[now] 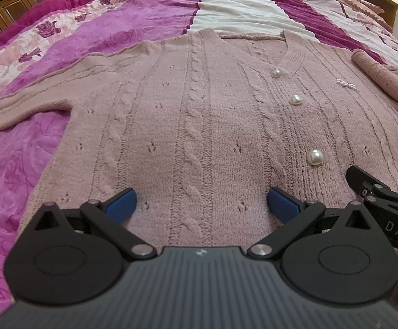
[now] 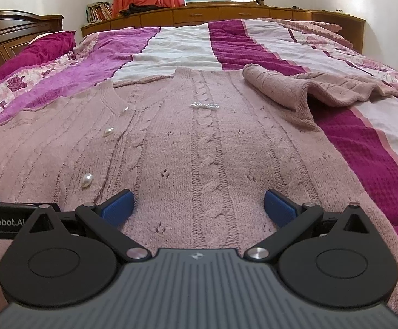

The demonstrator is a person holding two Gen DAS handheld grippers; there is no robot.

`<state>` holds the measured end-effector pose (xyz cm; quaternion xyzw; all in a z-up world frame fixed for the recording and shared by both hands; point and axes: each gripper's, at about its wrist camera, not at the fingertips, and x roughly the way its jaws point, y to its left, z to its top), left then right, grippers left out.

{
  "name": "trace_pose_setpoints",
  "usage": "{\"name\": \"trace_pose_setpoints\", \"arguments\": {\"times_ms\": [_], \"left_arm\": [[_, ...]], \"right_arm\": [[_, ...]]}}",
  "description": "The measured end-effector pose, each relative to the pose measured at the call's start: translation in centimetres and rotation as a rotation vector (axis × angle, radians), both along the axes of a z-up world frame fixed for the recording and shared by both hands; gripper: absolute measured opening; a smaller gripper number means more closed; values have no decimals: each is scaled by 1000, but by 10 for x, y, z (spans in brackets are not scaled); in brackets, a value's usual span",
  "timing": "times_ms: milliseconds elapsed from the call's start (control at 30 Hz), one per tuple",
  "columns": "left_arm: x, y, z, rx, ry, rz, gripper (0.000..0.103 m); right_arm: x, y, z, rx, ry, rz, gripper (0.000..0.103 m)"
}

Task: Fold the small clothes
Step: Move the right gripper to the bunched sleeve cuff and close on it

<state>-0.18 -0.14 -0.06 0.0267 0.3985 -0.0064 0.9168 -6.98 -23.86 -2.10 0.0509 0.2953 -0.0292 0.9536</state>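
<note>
1. Pink cable-knit cardigan [image 1: 199, 115] lies flat, front up, on the bedspread [image 1: 20, 164], hem near you, neckline at the far end. Pearl buttons [image 1: 315, 157] run up the placket, so it's buttoned and ready to fold.
2. Right sleeve [image 2: 294, 87] is flipped in over the far-right shoulder, bunched rather than flat. Left sleeve [image 1: 26, 107] lies out to the left across the bedspread, unfolded.
3. Your left gripper [image 1: 201, 200] sits low over the near hem, jaws wide, gripping nothing; blue pads straddle the centre cable.
4. Your right gripper [image 2: 199, 203] is just beside it to the right, jaws also wide and empty, over the same hem.
5. My read: both at the hem suggests a bottom-up fold, but the left sleeve probably needs bringing in first.
6. Risk: loose knit stretches, and you may pinch only the top layer.
</note>
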Motion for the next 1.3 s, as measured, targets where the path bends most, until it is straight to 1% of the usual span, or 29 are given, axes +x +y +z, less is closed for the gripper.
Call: {"name": "trace_pose_setpoints", "arguments": {"times_ms": [167, 367, 533, 667, 767, 833, 900, 1100, 1300], "left_arm": [[3, 2, 1, -7, 21, -8, 103], [6, 1, 2, -5, 36, -17, 103], [8, 4, 7, -27, 64, -5, 103], [7, 5, 14, -51, 82, -4, 103], [7, 7, 21, -84, 95, 2, 103], [7, 9, 27, -109, 89, 14, 103], [7, 10, 34, -125, 79, 23, 103], [8, 6, 50, -116, 56, 22, 103], [13, -1, 53, -126, 65, 19, 103]], "right_arm": [[2, 5, 1, -28, 20, 5, 103], [6, 2, 6, -16, 51, 22, 103], [2, -6, 16, 53, 46, 40, 103], [5, -16, 27, 127, 82, 83, 103], [11, -29, 36, 220, 134, 106, 103], [11, -42, 44, 295, 132, 100, 103], [10, -53, 53, 336, 115, 96, 103], [15, -93, 81, 385, 78, 71, 103], [29, -145, 92, 409, 41, -3, 103]]}}
